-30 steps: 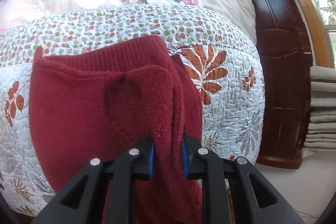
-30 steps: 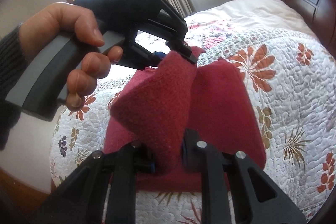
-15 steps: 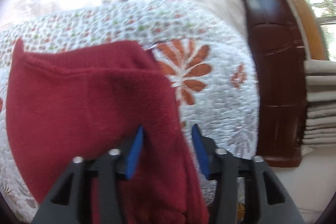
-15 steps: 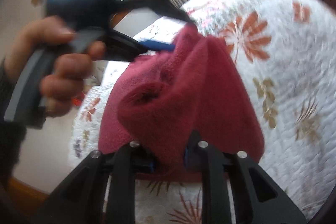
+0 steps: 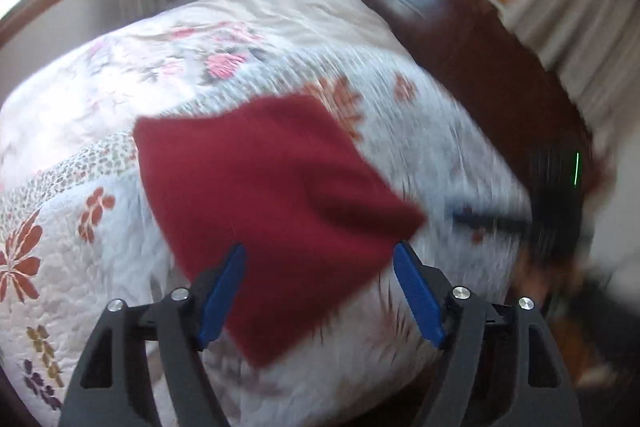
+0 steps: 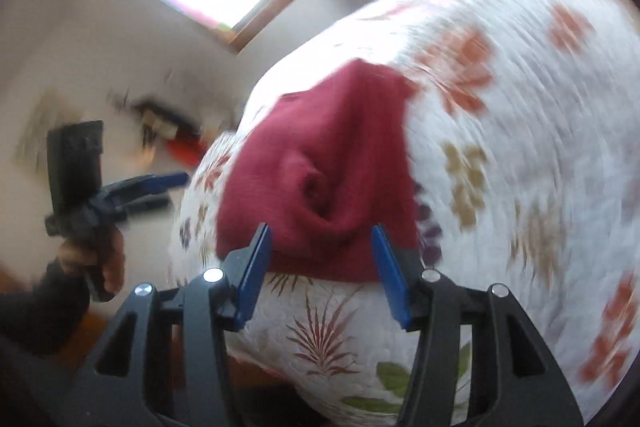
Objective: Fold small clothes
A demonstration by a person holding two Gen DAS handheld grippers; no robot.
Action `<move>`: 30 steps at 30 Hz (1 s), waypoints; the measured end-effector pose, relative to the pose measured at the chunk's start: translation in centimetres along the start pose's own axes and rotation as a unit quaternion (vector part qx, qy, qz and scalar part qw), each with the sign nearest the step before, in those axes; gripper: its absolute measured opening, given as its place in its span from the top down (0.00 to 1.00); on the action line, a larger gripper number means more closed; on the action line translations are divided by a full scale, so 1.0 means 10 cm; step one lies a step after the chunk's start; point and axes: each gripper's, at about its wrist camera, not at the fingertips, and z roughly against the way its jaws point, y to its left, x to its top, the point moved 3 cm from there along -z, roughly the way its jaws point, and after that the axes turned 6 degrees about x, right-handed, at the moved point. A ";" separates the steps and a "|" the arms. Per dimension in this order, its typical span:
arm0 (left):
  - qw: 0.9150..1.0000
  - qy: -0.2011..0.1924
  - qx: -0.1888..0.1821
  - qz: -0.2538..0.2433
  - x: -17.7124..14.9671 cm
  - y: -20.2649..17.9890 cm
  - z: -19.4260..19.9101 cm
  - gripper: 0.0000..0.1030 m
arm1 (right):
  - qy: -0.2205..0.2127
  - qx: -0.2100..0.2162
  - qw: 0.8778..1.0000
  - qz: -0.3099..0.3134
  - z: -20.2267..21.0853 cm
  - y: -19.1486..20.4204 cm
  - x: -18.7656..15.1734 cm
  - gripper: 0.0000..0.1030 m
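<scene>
Both grippers have let go: the left gripper (image 5: pixel 319 291) and right gripper (image 6: pixel 321 267), clamped on the red knit garment (image 5: pixel 276 203) 1 second ago, now gape wide, and it lies folded on the quilt (image 5: pixel 420 131).

Two black handheld grippers with blue finger pads

Each gripper, left (image 5: pixel 320 291) and right (image 6: pixel 322 269), has matte black triangular arms with cut-out windows, two silver screws per side, and flat blue pads (image 5: pixel 222 293) lining the fingers. The hand (image 6: pixel 108 261) seen from the right wrist wears a dark sleeve (image 6: pixel 48 301) (blurred, so the fabric is unclear).
</scene>
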 end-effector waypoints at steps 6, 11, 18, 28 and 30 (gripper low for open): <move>0.996 -0.016 0.030 -0.076 -0.31 -0.39 -0.17 0.26 | 0.110 0.027 0.991 0.069 -0.57 0.10 0.29 0.49; 0.984 -0.019 0.082 -0.158 -0.38 -0.61 -0.36 0.26 | 0.190 0.048 0.978 0.075 -0.78 0.09 0.16 0.55; 0.973 -0.006 0.129 -0.189 -0.44 -0.59 -0.62 0.26 | 0.230 0.040 0.970 0.063 -0.95 -0.01 0.13 0.92; 0.987 0.065 0.029 -0.144 -0.51 -0.45 -0.54 0.77 | 0.226 0.088 0.970 -0.021 -0.69 -0.32 0.09 0.92; 0.990 0.055 -0.002 -0.132 -0.44 -0.48 -0.47 0.75 | 0.237 0.072 0.968 -0.028 -0.87 -0.40 0.03 0.92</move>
